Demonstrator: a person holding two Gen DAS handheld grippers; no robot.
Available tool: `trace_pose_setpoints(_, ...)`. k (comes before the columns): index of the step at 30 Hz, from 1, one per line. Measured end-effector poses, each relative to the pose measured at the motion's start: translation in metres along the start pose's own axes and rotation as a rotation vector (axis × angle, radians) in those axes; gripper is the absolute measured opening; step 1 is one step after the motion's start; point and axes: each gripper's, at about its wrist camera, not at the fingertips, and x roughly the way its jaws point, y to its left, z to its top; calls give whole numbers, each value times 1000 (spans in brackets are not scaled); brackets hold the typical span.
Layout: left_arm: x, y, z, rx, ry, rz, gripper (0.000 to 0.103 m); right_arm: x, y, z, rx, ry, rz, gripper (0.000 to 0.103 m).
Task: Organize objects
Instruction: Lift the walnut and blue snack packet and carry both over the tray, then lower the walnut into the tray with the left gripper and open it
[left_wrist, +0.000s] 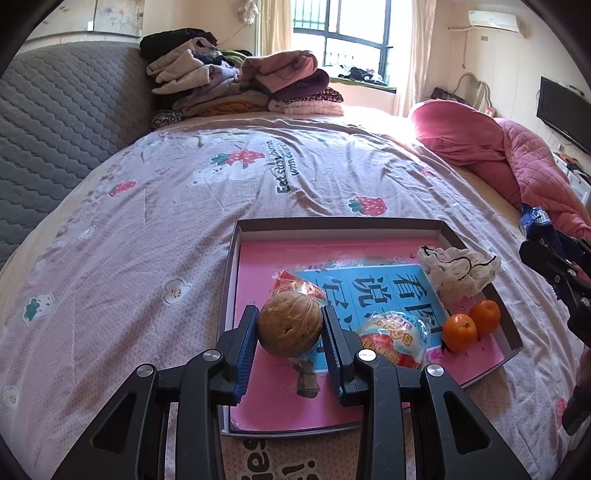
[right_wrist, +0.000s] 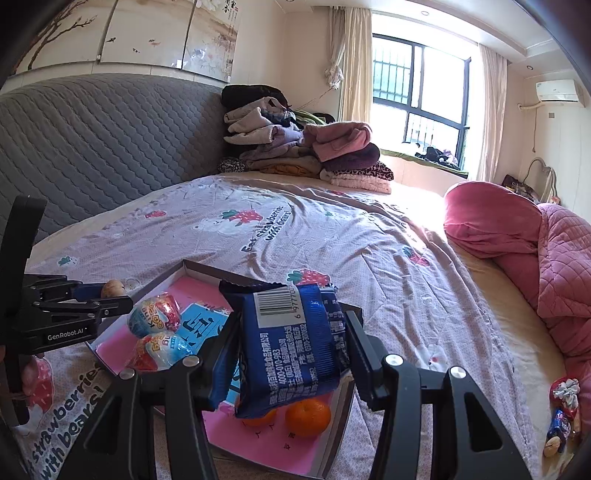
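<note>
left gripper (left_wrist: 290, 326) clamped a walnut (left_wrist: 289, 324) above the shallow box (left_wrist: 229, 280) on the bed | right gripper (right_wrist: 291, 339) gripped a blue snack packet (right_wrist: 295, 343) over two tangerines (right_wrist: 307, 415)

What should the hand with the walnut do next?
Probably lower the walnut a little and open the jaws. The left gripper holds it above the pink tray, where two oranges and snack packs already lie.

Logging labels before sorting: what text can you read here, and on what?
"Eat strawberries with bears!": bedsheet.
"GenRobot.AI": left gripper.
"4000-010-983" and a barcode: blue snack packet; its remaining print is too small.
Large Chinese characters: blue card in the box.
Egg wrapper: blurred.
</note>
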Motion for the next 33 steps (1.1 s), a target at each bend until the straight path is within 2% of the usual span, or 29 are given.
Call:
trace_pose_setpoints(18, 23, 1, -22, -1, 64, -26, 35, 34, 6, -25, -28, 99, -34, 54)
trace_pose_setpoints(33, 33, -3, -29, 14, 81, -27, 35, 49, 13, -37, -59, 133, -59, 54)
